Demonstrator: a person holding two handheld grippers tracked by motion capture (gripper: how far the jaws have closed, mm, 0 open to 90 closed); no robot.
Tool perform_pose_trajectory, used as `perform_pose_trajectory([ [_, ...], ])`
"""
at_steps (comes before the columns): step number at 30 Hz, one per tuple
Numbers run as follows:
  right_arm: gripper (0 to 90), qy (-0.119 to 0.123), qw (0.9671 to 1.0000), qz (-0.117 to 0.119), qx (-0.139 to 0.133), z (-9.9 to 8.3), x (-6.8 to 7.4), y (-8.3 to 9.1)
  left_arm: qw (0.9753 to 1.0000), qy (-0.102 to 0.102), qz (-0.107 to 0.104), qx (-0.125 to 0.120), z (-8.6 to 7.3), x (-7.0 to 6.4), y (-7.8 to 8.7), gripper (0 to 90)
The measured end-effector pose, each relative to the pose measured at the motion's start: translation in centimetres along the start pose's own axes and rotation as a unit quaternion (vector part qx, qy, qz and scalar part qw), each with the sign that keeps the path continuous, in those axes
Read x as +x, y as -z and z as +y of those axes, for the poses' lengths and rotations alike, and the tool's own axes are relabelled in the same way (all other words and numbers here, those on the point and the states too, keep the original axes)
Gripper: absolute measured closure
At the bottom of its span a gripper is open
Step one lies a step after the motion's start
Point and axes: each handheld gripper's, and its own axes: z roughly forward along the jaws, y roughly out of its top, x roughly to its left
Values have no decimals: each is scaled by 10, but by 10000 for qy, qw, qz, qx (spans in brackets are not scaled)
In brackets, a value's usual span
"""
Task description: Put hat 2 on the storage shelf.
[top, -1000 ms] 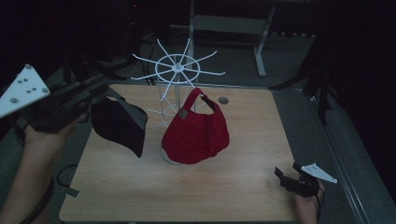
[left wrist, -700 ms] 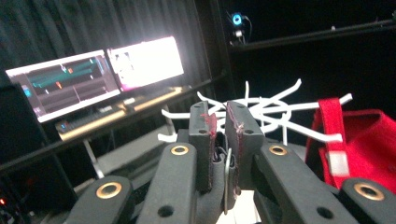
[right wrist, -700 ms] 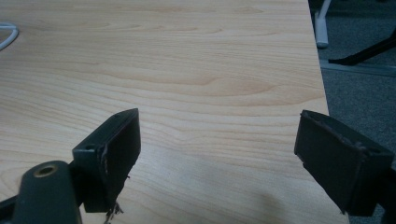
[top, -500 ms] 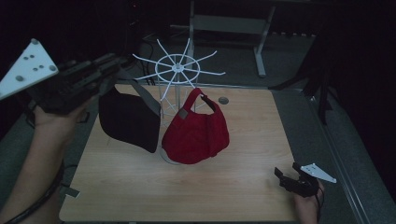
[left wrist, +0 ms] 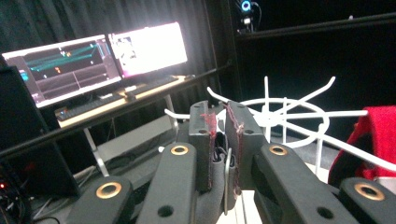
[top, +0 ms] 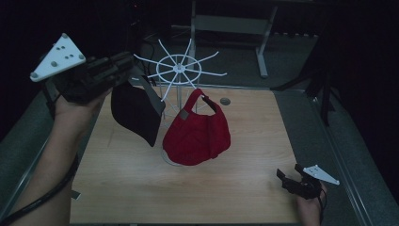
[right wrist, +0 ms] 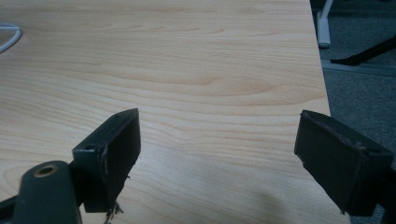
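Note:
A black cap (top: 136,113) hangs by its strap from my left gripper (top: 133,71), which is shut on it just left of the white spoked rack (top: 179,70). In the left gripper view the jaws pinch the strap (left wrist: 219,158), and the rack's spokes (left wrist: 285,109) lie just beyond. A red cap (top: 197,134) hangs from a rack hook over the table; its edge (left wrist: 376,135) appears at the right of that view. My right gripper (top: 288,179) rests low at the table's front right, open and holding nothing (right wrist: 219,149).
The wooden table (top: 249,136) spans the middle, with a small round hole (top: 225,100) behind the red cap. The rack's base ring (right wrist: 9,37) lies on the wood. Lit monitors (left wrist: 93,60) stand on a desk beyond. Grey floor borders the table's right edge (right wrist: 355,84).
My left gripper has risen and moved right with the black cap, bringing it close to the rack's left spokes. The right gripper has stayed where it was.

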Motion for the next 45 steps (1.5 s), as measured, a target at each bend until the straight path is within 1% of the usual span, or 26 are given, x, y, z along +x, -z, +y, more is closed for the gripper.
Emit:
perform_pose_trajectory([
  [2,144,-1,10000,7,2,0,0,0,10000,9,-22,32,-1,0,-1,822],
  [3,144,9,10000,6,2,0,0,0,9999,30,-36,110,-4,0,-3,822],
  [7,144,12,10000,1,5,0,0,0,9998,127,-53,121,-9,0,-4,814],
  [9,144,10,10000,-1,9,0,1,0,9997,134,-85,158,-10,1,-3,806],
  [12,144,6,10000,-6,16,0,1,-1,9995,188,-117,212,-12,2,-2,768],
  [15,144,9,10000,-5,20,0,1,-1,9995,184,-140,222,-15,2,-1,736],
  [16,145,9,10000,-5,26,0,1,-1,9994,211,-183,226,-16,3,0,707],
  [18,145,16,10000,-6,26,0,1,-1,9994,172,-119,268,-18,3,2,698],
  [20,144,17,10000,-10,26,0,1,-1,9995,135,-102,276,-21,2,5,698],
  [22,144,5,10000,-8,18,0,1,-1,9994,163,-130,272,-25,3,8,698],
  [24,145,1,10000,-5,17,0,1,-1,9994,155,-75,301,-30,3,12,697],
  [25,145,9,10000,-8,20,0,1,-1,9993,162,-89,317,-34,3,14,697],
  [26,145,9,10000,-8,20,0,1,-1,9993,162,-89,317,-34,3,14,697],
  [27,144,20,10000,-21,15,0,1,-1,9992,180,-78,343,-41,4,18,697],
  [28,144,28,10000,-16,27,0,1,-1,9991,174,-74,372,-44,4,19,697],
  [31,145,17,10000,-18,18,0,1,-1,9991,202,-63,364,-54,6,26,697],
  [32,145,18,10000,-24,21,0,1,-1,9991,249,-56,334,-60,7,30,697],
  [33,145,28,10000,-23,19,0,1,-1,9990,282,-47,339,-63,8,33,698],
  [35,144,35,10000,-28,21,0,1,-1,9990,270,18,351,-69,10,39,697],
  [36,144,35,10000,-24,18,0,1,-1,9990,292,-16,337,-72,10,42,697],
  [37,145,32,10000,-23,31,0,1,-1,9989,285,21,361,-75,11,44,697],
  [41,144,53,10000,-36,30,0,1,-1,9985,342,33,415,-87,13,52,697],
  [42,144,55,10000,-36,28,0,1,-1,9985,387,-1,386,-90,13,54,697],
  [45,145,42,10000,-34,25,0,1,-1,9983,437,0,379,-99,13,59,697],
])
